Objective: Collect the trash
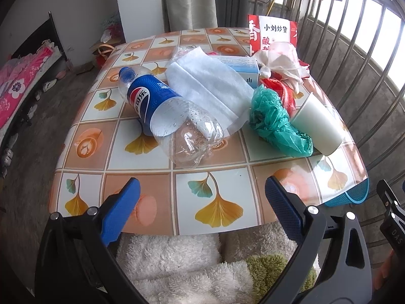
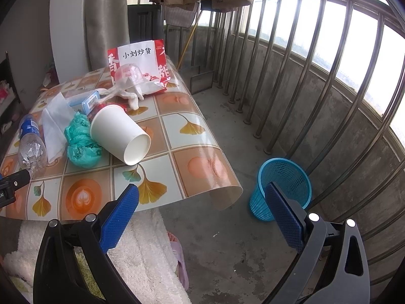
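Note:
Trash lies on a table (image 1: 215, 177) covered with a ginkgo-leaf cloth: an empty Pepsi bottle (image 1: 167, 116) on its side, a white tissue (image 1: 207, 86), a crumpled green plastic bag (image 1: 273, 121), a tipped white paper cup (image 1: 316, 126), a blue-and-white carton (image 1: 243, 68) and a red snack bag (image 1: 273, 33). My left gripper (image 1: 202, 192) hangs open over the table's near edge, short of the bottle. My right gripper (image 2: 202, 197) stands open at the table's right corner, the paper cup (image 2: 119, 134) ahead to its left. A blue mesh bin (image 2: 281, 187) sits on the floor behind its right finger.
A metal railing (image 2: 316, 76) curves along the right side, close to the bin. White fluffy fabric (image 2: 141, 253) covers a person's lap below the table edge, and a pink slipper (image 2: 179, 261) rests on the concrete floor. A knotted white plastic bag (image 1: 278, 60) lies near the snack bag.

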Motion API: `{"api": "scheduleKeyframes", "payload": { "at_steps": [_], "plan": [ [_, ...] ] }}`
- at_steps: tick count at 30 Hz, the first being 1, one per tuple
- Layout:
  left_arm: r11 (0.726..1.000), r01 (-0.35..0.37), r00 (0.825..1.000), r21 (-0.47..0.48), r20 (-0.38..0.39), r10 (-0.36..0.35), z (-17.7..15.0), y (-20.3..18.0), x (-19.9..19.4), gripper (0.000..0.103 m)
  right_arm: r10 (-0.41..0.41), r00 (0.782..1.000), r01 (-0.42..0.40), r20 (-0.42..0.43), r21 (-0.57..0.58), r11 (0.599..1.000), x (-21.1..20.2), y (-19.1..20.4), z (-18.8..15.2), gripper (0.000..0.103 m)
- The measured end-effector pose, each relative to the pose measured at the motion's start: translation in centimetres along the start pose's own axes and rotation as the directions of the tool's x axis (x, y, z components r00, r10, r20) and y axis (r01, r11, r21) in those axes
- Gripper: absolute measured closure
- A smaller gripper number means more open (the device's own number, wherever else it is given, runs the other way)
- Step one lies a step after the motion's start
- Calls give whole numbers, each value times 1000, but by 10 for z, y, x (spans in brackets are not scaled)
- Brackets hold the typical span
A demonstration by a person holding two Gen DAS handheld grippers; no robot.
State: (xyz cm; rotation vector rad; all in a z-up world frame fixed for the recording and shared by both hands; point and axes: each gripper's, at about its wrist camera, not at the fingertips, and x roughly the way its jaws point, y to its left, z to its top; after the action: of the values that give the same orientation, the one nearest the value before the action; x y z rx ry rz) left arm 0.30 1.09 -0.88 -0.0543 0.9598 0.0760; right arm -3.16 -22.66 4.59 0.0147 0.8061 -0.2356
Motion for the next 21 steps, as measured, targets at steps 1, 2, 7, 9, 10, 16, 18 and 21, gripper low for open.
{"api": "scheduleKeyframes", "payload": {
  "at_steps": [1,2,7,9,10,16,18,21],
  "plan": [
    [1000,-1,1000,0,0,1,0,-1,0,9,0,1000,0,0,0,1000,0,0,0,6],
    [1000,-1,1000,-1,0,1,0,0,0,9,0,1000,0,1,0,1000,0,1,0,6],
    [1000,-2,1000,0,-2,2,-1,1,0,9,1,1000,-1,-1,-1,1000,-1,1,0,6],
    [1000,-4,1000,0,-3,4,-2,3,1,9,2,1000,-2,-1,-1,1000,0,1,0,6],
    [1000,-3,1000,-1,-2,3,-1,2,1,9,2,1000,-2,-1,-1,1000,-1,2,0,6],
    [1000,-6,1000,-1,-4,6,-2,3,1,9,4,1000,-4,-2,-2,1000,0,2,1,6],
    [1000,-5,1000,0,-4,5,-2,3,1,9,5,1000,-5,-2,-2,1000,-1,2,1,6],
    [1000,-7,1000,-1,-6,7,-2,3,2,9,6,1000,-6,-3,-1,1000,0,3,1,6]
  ]
}}
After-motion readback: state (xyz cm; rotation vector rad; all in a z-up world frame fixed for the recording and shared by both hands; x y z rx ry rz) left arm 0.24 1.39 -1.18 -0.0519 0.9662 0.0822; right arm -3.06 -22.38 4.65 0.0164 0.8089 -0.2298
